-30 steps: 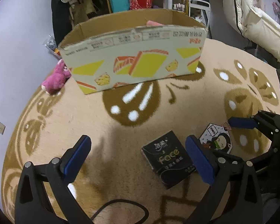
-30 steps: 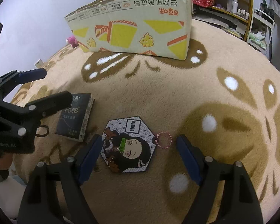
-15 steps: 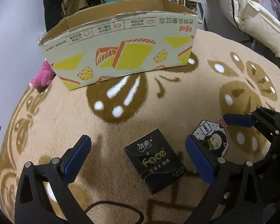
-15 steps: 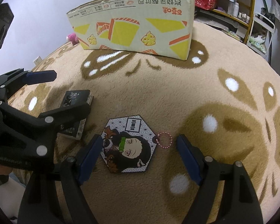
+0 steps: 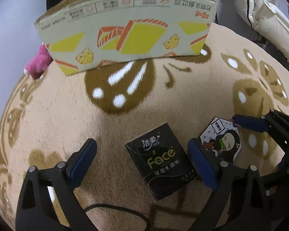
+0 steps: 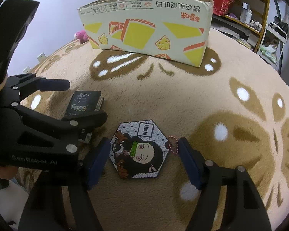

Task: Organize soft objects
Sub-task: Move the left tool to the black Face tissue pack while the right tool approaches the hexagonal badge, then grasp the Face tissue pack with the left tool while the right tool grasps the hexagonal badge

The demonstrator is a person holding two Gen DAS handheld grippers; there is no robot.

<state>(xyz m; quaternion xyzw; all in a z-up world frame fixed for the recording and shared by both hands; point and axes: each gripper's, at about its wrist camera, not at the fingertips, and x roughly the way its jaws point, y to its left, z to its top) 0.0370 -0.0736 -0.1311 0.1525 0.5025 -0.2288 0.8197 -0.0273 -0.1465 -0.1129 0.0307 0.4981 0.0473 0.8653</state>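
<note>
A black tissue pack [image 5: 161, 161] marked "Face" lies on the rug between the fingers of my left gripper [image 5: 142, 159]. The jaws are closing and the pads stand off the pack, the right one nearest. In the right wrist view my left gripper [image 6: 77, 102] straddles the same tissue pack [image 6: 84, 102]. A hexagonal soft pendant [image 6: 138, 150] with a cartoon figure and a pink bead chain lies between the closing jaws of my right gripper [image 6: 144, 159]. Its pads sit close beside the pendant without pressing it. The pendant [image 5: 221, 142] also shows in the left wrist view.
A printed cardboard box [image 5: 125, 38] stands open-topped at the far side of the tan patterned rug [image 5: 48, 115]. A pink plush toy [image 5: 38, 63] lies at its left end. A black cable [image 5: 115, 211] runs under my left gripper. Shelves [image 6: 246, 9] stand behind.
My left gripper has sunk a little toward the tissue pack, which now looks larger between its fingers. Both grippers' jaws have narrowed slightly. The right gripper has stayed over the pendant.
</note>
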